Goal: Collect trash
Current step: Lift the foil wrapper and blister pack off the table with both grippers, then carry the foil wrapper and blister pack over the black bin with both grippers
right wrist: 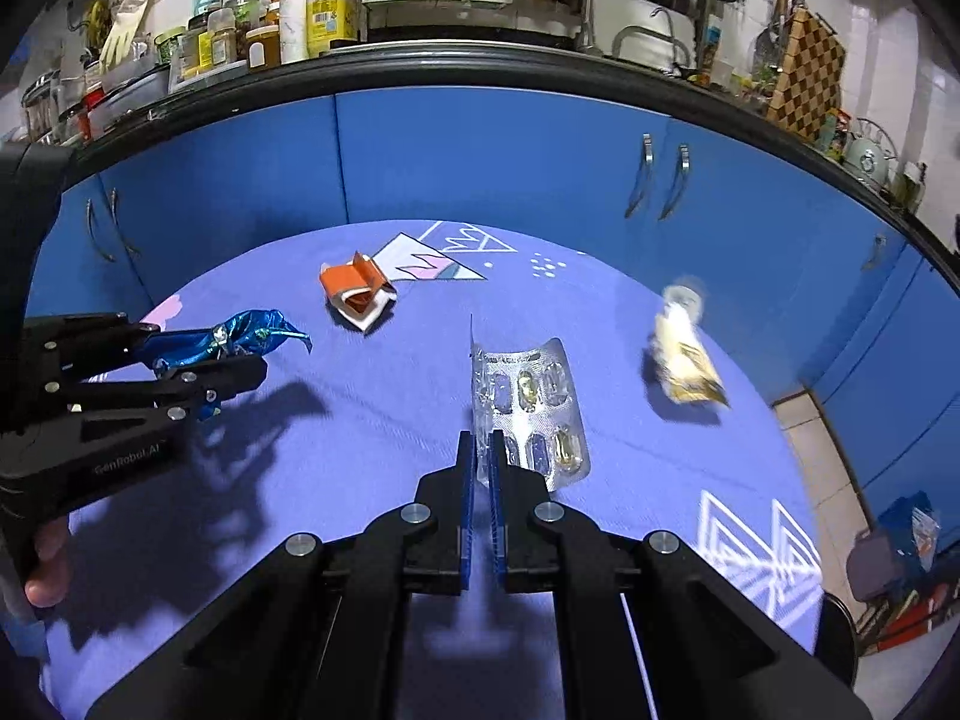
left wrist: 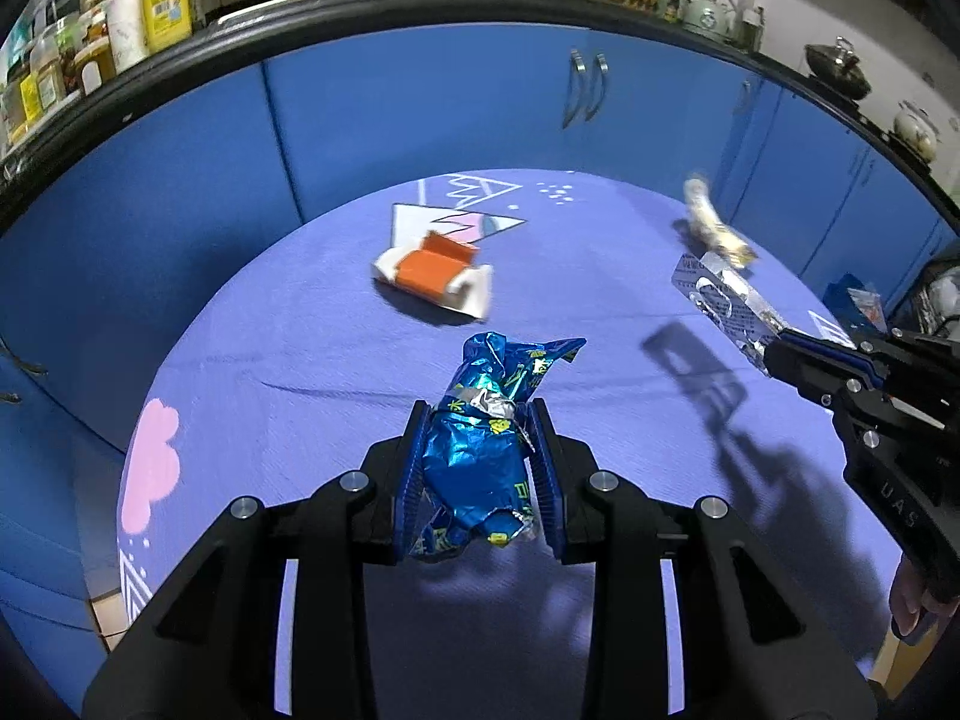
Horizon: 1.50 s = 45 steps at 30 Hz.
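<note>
We see the left gripper (left wrist: 480,420) clamped on a blue foil wrapper (left wrist: 480,450); right gripper (left wrist: 771,354) pinches a blister pack (left wrist: 720,300); orange carton (left wrist: 435,276) lies on the purple table (left wrist: 270,330)

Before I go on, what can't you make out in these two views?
- Yellow-white crumpled wrapper: motion-blurred in both views, print unreadable.
- Bin at the right edge: cut off by the frame, contents unclear.
- Blue foil wrapper: its sides hidden by the left tongs.

A purple cloth (right wrist: 372,420) with pink and white shapes covers the table. Behind stand blue cabinets (right wrist: 480,162); on the counter, a yellow bottle (right wrist: 330,0), jars (right wrist: 222,42), a checkered board (right wrist: 807,81) and a kettle (left wrist: 711,15).
</note>
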Tool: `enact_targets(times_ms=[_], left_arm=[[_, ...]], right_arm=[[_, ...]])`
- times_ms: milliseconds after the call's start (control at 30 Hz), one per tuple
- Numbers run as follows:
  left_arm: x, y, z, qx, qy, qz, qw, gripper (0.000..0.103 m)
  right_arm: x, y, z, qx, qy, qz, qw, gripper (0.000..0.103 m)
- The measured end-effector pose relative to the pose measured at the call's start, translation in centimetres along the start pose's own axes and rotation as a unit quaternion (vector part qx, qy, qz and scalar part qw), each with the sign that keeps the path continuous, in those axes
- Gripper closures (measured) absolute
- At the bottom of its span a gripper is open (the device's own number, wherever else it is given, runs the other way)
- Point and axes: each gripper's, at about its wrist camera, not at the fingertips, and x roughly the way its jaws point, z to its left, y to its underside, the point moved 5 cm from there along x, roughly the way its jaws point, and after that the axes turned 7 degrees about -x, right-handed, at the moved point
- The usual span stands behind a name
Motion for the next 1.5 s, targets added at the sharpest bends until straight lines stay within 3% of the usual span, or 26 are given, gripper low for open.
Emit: enact_targets(times_ms=[700, 1500], left_arm=[[-6.9, 1.9, -10.6, 0.09, 0.032, -0.041, 0.9946, 0.07], [-9.9, 1.8, -24.5, 0.193, 0.061, -0.069, 0.9769, 0.07]], right_arm=[[-10.5, 4.6, -4.0, -0.003, 0.072, -0.031, 0.997, 0.098], [-18.2, 10.0, -13.3, 0.048, 0.167, -0.071, 0.982, 0.098]])
